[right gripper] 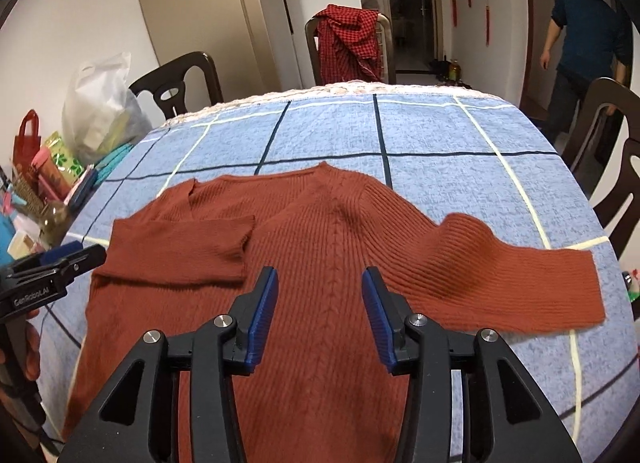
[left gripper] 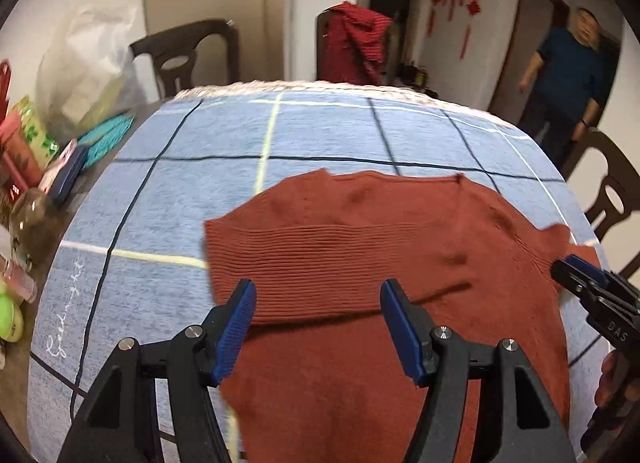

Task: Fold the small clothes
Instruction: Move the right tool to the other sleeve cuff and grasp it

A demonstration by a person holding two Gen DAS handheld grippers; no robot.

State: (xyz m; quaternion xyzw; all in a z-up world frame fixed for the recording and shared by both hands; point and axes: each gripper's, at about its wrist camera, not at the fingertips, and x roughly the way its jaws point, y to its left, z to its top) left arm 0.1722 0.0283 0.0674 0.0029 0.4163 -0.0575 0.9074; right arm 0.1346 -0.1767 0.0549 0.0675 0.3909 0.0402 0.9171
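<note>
Right wrist view: the right gripper (right gripper: 320, 311) stands with jaws apart and nothing between them, above a rust-red ribbed knit sweater (right gripper: 320, 247) lying flat on a blue grid-lined cloth (right gripper: 440, 135). One sleeve is folded across the chest to its left; the other stretches right. The left gripper (left gripper: 318, 327), marked "GenRoboLAI", is likewise wide and empty. Cursive writing on the cloth is unreadable.

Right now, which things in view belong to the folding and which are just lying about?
Job: rust sweater, left gripper, right gripper, blue checked cloth.

Lying about: white plastic bag, red checked garment on the chair, clutter at the table's left edge.
</note>
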